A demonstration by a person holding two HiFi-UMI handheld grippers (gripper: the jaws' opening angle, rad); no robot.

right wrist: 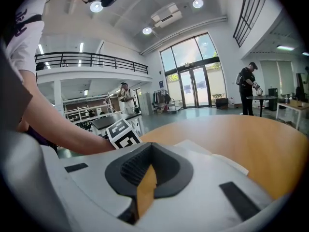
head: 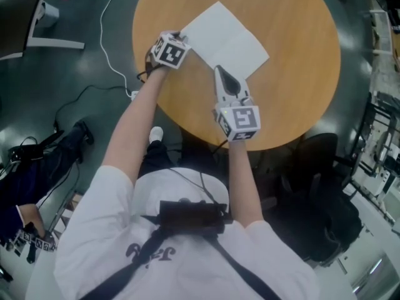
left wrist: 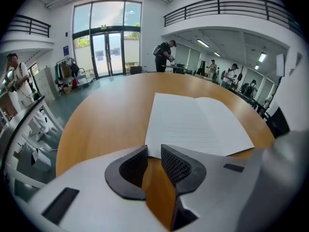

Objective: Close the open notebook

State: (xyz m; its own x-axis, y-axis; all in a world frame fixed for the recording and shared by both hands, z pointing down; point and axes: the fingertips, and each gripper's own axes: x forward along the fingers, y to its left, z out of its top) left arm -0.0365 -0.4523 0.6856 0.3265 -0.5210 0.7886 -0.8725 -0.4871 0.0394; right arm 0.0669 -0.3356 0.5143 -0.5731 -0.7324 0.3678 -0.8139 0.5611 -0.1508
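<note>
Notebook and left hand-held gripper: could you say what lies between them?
Nothing: the left gripper view shows the notebook reaching the left hand-held gripper.

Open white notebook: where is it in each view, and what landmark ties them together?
Head view: open white notebook top centre.
Left gripper view: notebook centre.
Right gripper view: notebook low, right of centre.
Shared landmark: round wooden table beneath it.

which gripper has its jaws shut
The right gripper: its jaw tips meet. The left gripper shows a narrow gap between its jaws, at the notebook edge.
</note>
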